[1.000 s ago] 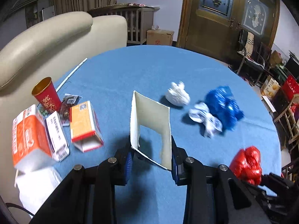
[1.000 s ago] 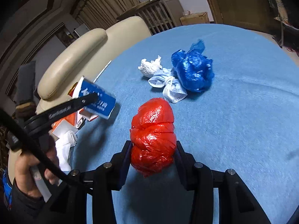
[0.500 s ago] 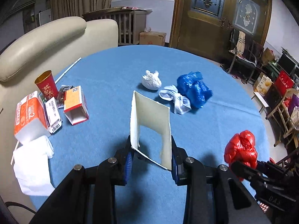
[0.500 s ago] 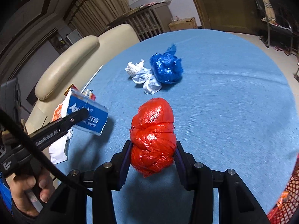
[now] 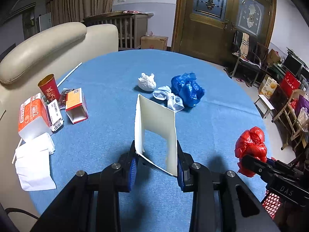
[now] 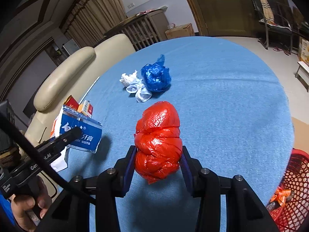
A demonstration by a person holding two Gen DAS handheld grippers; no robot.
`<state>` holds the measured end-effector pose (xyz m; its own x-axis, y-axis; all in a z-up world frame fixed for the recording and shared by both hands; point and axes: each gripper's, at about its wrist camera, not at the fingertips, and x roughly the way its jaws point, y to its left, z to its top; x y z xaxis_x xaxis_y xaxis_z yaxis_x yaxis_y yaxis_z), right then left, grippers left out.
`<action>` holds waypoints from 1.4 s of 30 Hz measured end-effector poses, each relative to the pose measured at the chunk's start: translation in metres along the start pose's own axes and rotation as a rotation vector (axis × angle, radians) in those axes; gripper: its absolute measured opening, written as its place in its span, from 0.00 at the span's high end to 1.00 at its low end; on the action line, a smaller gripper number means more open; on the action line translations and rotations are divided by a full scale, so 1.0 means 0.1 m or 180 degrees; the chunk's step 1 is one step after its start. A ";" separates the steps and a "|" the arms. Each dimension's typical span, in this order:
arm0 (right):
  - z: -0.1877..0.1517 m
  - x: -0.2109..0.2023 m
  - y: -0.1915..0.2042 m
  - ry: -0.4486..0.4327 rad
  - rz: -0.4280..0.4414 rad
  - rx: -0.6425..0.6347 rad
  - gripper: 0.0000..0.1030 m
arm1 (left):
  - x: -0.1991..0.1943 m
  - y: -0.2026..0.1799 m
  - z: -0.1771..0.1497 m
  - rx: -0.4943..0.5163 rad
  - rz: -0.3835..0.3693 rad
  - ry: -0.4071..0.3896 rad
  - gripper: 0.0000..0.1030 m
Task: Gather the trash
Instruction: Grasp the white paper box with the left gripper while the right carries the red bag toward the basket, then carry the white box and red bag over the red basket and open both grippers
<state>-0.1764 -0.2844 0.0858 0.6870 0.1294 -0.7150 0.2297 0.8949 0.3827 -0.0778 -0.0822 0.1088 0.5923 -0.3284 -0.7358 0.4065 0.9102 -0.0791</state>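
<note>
My left gripper (image 5: 156, 158) is shut on an opened toothpaste carton (image 5: 156, 129), white inside; the right wrist view shows its blue printed side (image 6: 81, 135). My right gripper (image 6: 157, 164) is shut on a knotted red plastic bag (image 6: 158, 139), which also shows at the right of the left wrist view (image 5: 251, 147). Both are held above the round blue table (image 5: 108, 81). A crumpled white tissue (image 5: 147, 81), a white mesh wrapper (image 5: 170, 98) and a crumpled blue bag (image 5: 187, 89) lie together further back. A red mesh basket (image 6: 295, 189) stands below the table's right edge.
At the table's left edge lie an orange-and-white carton (image 5: 32, 118), a small open orange box (image 5: 76, 106), a red paper cup (image 5: 49, 88), a white napkin (image 5: 34, 164) and a thin white straw (image 5: 69, 73). A cream sofa (image 5: 44, 46) stands behind. A hand (image 6: 29, 206) grips the left tool.
Both grippers have drawn back toward the near table edge with their loads, so the trash on the table looks smaller and farther. The red basket has come into view at the lower right.
</note>
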 end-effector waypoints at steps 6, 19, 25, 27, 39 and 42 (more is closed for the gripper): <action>-0.04 -0.15 -0.16 -0.0046 -0.0060 0.0066 0.55 | -0.03 -0.15 -0.02 0.0064 -0.0063 -0.0002 0.66; -0.11 -0.52 -0.55 -0.0176 -0.0211 0.0230 0.55 | -0.04 -0.54 -0.05 0.0257 -0.0197 0.0011 0.66; -0.18 -0.74 -0.85 -0.0225 -0.0359 0.0364 0.55 | -0.07 -0.76 -0.07 0.0372 -0.0319 0.0001 0.66; -0.19 -0.80 -0.93 -0.0251 -0.0399 0.0416 0.55 | -0.08 -0.86 -0.08 0.0417 -0.0372 -0.0003 0.66; -0.31 -1.12 -1.26 -0.0382 -0.0627 0.0575 0.55 | -0.14 -1.43 -0.14 0.0699 -0.0644 0.0012 0.66; -0.36 -1.16 -1.38 -0.0368 -0.0693 0.0645 0.55 | -0.14 -1.51 -0.15 0.0729 -0.0681 0.0021 0.66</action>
<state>-0.3124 -0.4072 0.0952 0.6777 -0.1156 -0.7262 0.5046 0.7914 0.3450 -0.1582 -0.2112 0.1212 0.4722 -0.5040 -0.7232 0.6679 0.7400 -0.0796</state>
